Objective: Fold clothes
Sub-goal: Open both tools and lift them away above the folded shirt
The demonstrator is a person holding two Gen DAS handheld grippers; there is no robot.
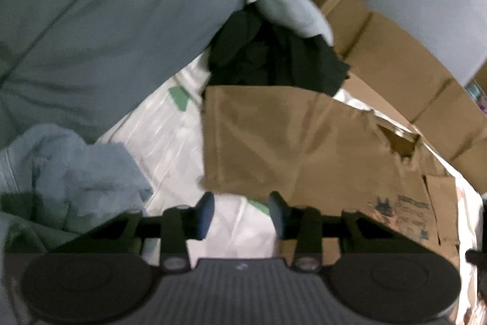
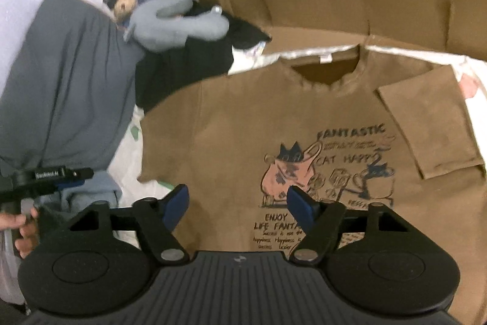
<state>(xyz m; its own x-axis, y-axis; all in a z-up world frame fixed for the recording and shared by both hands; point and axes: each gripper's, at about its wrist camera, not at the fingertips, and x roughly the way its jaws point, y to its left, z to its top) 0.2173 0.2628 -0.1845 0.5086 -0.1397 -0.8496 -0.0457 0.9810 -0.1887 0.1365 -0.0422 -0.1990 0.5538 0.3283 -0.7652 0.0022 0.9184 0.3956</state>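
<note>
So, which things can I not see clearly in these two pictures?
- Brown T-shirt: bottom hem hidden behind the right gripper, right wrist view.
- Small print under the cat drawing: blurred, partly covered.
- Black garment: shape unclear, left wrist view.
- Left gripper: tips blurred.

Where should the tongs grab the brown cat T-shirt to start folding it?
Probably the bottom hem. The brown T-shirt lies flat, print up, neckline far away and hem nearest the tongs. The right tongs hang open above the lower front and the left tongs open by its lower left corner, so pinching that near edge from above looks easiest.
</note>
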